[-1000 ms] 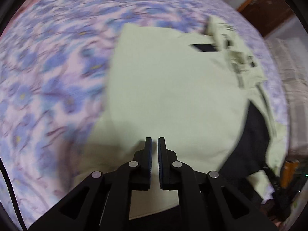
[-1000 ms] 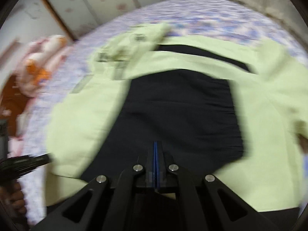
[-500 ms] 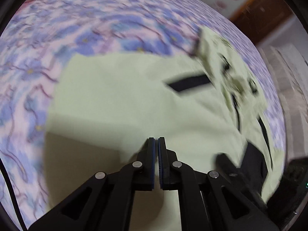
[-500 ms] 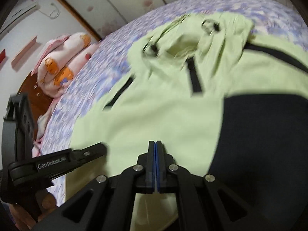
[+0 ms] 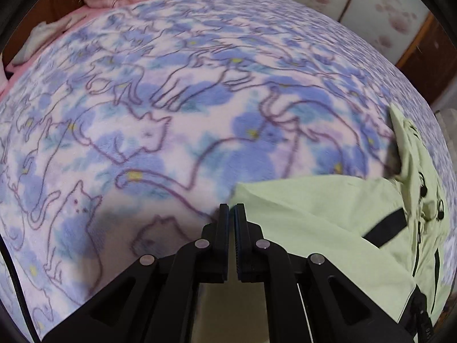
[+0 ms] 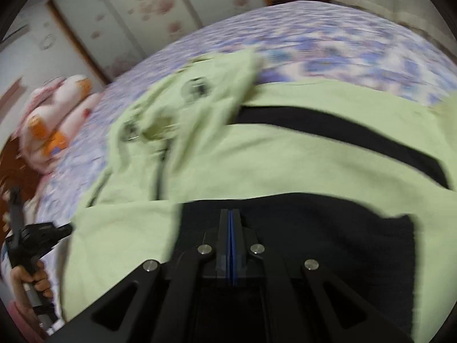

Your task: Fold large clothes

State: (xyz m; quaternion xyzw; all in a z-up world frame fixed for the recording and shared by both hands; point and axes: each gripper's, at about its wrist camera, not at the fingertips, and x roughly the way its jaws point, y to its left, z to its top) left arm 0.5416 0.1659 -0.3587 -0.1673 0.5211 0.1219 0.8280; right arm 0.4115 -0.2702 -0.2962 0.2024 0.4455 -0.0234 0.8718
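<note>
- Since the earlier frames, both views have swung: the left wrist view has gone from facing pale green cloth to facing mostly blanket, and the right wrist view now sits over the black panel.
- Left wrist view: the left gripper [image 5: 231, 210] hangs at the corner of one pale green jacket with black panels and straps [image 5: 328, 223], which lies on the bed's blue-and-lilac cat-print fleece blanket [image 5: 171, 114]. Its fingers [image 5: 224, 228] have just parted to a thin slit; nothing is between them.
- Right wrist view: the right gripper [image 6: 230, 214] is over the jacket's black panel [image 6: 328, 237]. Its fingers [image 6: 224, 228] are clenched on nothing. A person's hand [image 6: 32, 281] holds the left gripper [image 6: 61, 230] at the jacket's edge.
- Progress, as judged: the jacket lies partly spread, hood rumpled; no finished fold shows. Most folding remains.
- Count: one jacket, one blanket, two grippers, one pink-and-orange plush bundle [image 6: 54, 120].
</note>
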